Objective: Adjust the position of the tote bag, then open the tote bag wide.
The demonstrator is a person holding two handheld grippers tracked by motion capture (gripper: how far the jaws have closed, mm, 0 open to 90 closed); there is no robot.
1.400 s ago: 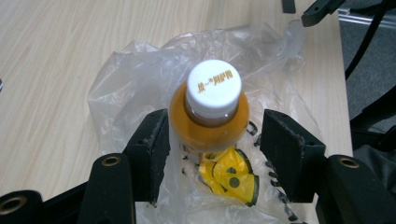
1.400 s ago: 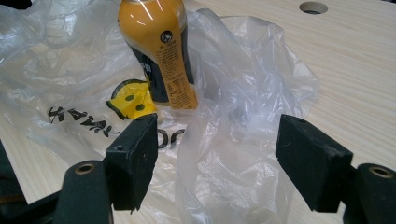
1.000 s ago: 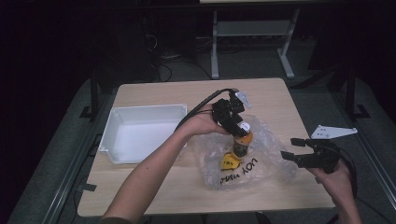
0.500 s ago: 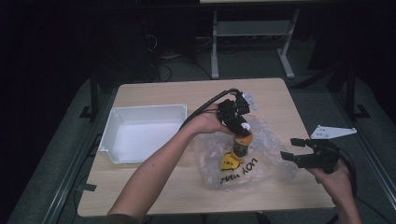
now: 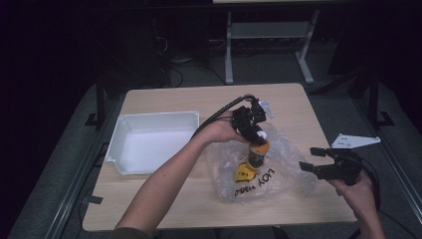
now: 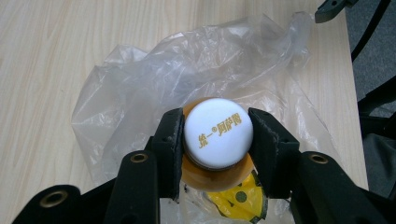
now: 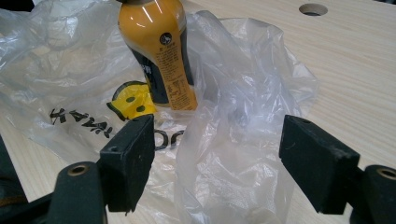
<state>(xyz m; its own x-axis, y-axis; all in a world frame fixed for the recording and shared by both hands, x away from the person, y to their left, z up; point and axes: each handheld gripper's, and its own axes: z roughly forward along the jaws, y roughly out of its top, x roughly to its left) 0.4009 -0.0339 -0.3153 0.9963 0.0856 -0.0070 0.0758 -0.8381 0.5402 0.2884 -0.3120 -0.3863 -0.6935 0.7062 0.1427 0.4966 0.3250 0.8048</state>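
Observation:
An orange bottle [image 5: 258, 153] with a white cap [image 6: 218, 130] stands upright on a clear plastic bag [image 5: 283, 172] at the middle right of the table. My left gripper [image 5: 259, 136] comes down on it from above. Its jaws have just been closing, and both pads [image 6: 170, 140] now press on the sides of the cap. My right gripper [image 5: 309, 158] is held at the bag's right edge, open. Crumpled bag film [image 7: 233, 140] lies between its wide-set jaws, untouched by the pads, with the bottle [image 7: 159, 51] standing beyond.
A white tray [image 5: 149, 117] sits on the left half of the wooden table [image 5: 164, 204]. A yellow label [image 5: 244, 173] and black lettering show on the bag beside the bottle. The table's right edge [image 5: 328, 149] runs close to my right gripper. A round hole [image 7: 313, 8] is in the tabletop.
The left gripper has settled a little over the bottle's top. The right gripper and the bag have kept still.

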